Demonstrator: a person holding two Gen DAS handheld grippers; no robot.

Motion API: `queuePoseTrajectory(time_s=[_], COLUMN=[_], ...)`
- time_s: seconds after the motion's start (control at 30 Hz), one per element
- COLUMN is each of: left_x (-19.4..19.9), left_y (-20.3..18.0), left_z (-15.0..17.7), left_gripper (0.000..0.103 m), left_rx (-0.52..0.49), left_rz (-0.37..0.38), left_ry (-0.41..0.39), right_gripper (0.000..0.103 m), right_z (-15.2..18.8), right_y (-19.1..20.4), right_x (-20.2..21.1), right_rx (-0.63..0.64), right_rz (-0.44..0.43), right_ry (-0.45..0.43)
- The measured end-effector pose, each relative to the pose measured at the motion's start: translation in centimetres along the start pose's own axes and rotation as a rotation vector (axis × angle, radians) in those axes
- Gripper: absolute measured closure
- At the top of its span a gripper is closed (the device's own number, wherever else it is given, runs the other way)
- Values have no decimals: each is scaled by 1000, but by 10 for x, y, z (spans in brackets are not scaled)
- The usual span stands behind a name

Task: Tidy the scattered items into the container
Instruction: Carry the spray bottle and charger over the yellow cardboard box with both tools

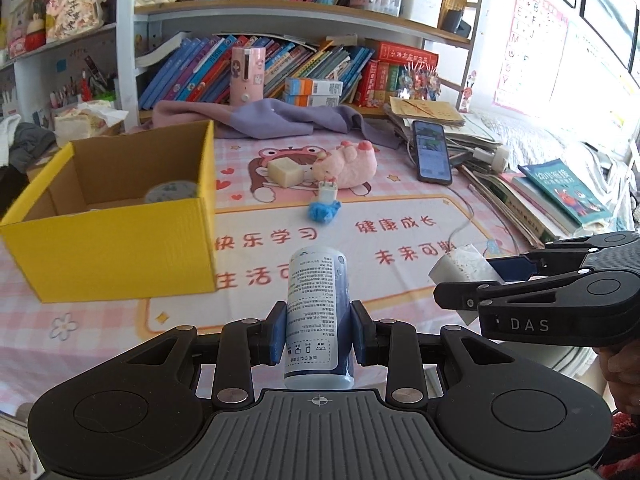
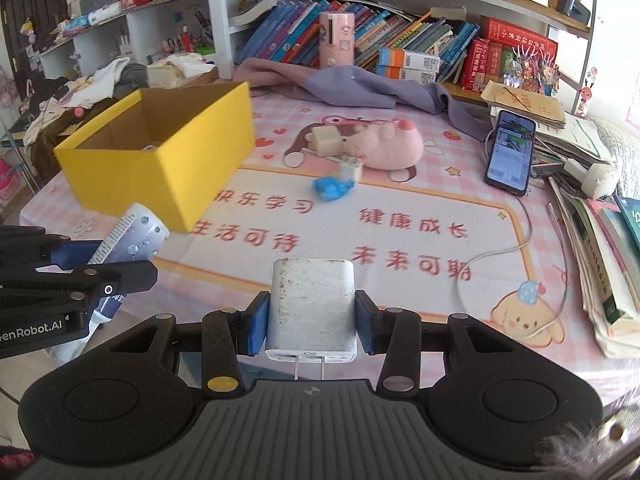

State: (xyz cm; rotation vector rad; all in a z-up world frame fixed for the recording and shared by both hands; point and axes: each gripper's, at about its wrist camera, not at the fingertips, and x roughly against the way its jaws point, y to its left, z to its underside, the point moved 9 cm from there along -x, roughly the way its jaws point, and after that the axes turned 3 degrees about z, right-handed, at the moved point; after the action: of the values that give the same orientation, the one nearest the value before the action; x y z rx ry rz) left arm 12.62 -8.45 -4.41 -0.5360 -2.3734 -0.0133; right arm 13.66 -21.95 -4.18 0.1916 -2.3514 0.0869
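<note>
**Both claws loaded, box waiting**

Nearest, the left gripper [image 1: 319, 330] pinches a printed bottle [image 1: 318, 312]; the right gripper [image 2: 311, 326] pinches a white charger [image 2: 312, 308]. Farther left stands the open yellow box [image 1: 120, 240]; beyond lie a blue wad [image 1: 323, 211] and pink plush [image 1: 350, 164].

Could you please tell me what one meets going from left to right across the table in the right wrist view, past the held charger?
Yellow box → blue crumpled item → pink plush pig → phone → stack of books.
</note>
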Motion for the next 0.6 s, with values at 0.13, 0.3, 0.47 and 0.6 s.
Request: queuePoseTrajectory(time_s=[0.13, 0.3, 0.47, 0.6], left_x=[20, 44, 61, 73], left_y=[17, 36, 56, 69], left_z=[12, 26, 35, 40], left_gripper=[72, 72, 72, 72], left_rx=[13, 39, 84, 110], left_rz=[-20, -48, -86, -113], left_ry=[-6, -11, -24, -39], right_gripper=[62, 62, 62, 62], right_z=[6, 10, 12, 11], right_y=[26, 61, 93, 114], right_x=[8, 15, 17, 17], right_rx=[13, 46, 102, 144], right_rz=[-15, -48, -88, -113], right_ry=[-5, -9, -6, -4])
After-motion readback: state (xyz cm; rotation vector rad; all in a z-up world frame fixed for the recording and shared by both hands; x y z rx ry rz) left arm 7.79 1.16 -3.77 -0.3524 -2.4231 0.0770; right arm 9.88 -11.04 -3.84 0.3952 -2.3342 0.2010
